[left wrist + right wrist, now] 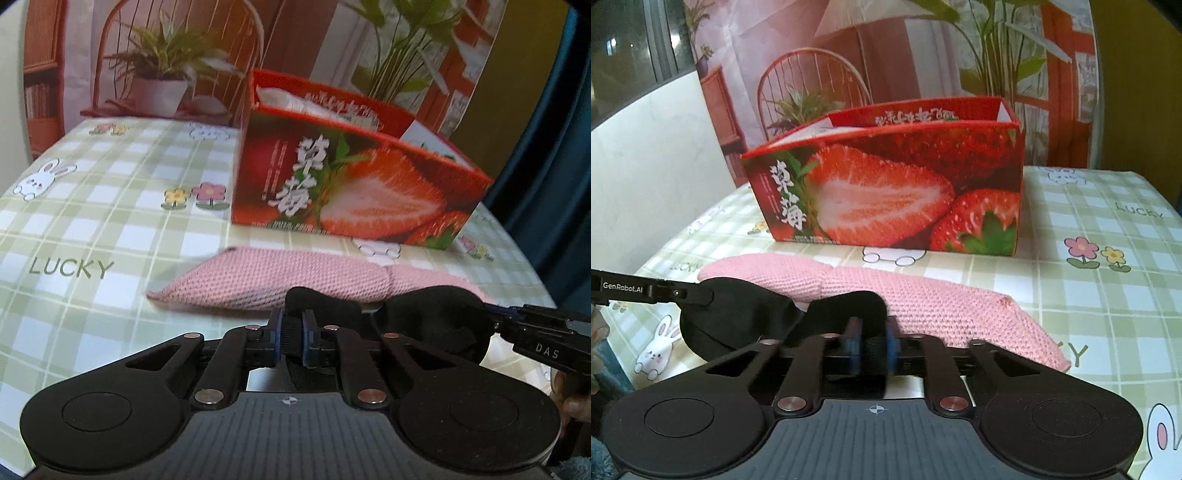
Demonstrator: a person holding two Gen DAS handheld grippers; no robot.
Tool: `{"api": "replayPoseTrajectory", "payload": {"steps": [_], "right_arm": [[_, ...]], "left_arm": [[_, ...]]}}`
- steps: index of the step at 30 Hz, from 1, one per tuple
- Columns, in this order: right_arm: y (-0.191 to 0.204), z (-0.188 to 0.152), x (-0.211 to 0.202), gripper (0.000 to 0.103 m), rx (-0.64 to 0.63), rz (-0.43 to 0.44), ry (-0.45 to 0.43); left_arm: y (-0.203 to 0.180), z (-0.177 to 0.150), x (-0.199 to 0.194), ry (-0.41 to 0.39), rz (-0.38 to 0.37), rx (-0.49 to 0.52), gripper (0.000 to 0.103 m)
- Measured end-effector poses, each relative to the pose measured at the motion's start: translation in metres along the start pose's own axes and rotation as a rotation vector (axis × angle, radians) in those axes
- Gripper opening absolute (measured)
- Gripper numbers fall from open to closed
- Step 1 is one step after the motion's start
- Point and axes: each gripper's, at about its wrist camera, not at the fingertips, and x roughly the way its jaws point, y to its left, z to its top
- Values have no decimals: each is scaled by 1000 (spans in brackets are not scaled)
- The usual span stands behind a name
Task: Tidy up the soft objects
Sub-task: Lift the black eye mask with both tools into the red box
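While each gripper's fingers pinch the black eye mask [424,325], only the right wrist view shows a window [635,40].

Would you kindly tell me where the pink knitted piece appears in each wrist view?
Left wrist: pink knitted piece lies across the centre, just beyond the tongs.
Right wrist: it runs from centre-left to lower right.
Shared landmark: strawberry box stands behind it in both.

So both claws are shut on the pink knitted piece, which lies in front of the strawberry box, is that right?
Not quite. Both claws, the left claw and the right claw, are shut on the black eye mask, as both wrist views show. The pink knitted piece lies free before the strawberry box.
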Motion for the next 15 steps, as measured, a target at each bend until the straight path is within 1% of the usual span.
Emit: {"api": "replayPoseTrajectory", "payload": {"steps": [2, 5, 8, 11, 15], "right_arm": [[1, 2, -5, 9, 2, 17, -15], [6, 6, -12, 8, -13, 29, -45], [9, 14, -24, 8, -21, 36, -89], [11, 29, -36, 8, -40, 37, -136], [15, 57, -49, 8, -86, 35, -206]], "left_arm": [[-6, 1, -6, -27, 4, 18, 11], [-12, 7, -19, -89, 7, 75, 10], [-12, 16, -34, -150, -1, 75, 10], [-13, 30, -45, -205, -7, 76, 10], [-20, 58, -54, -276, -6, 106, 10]]}}
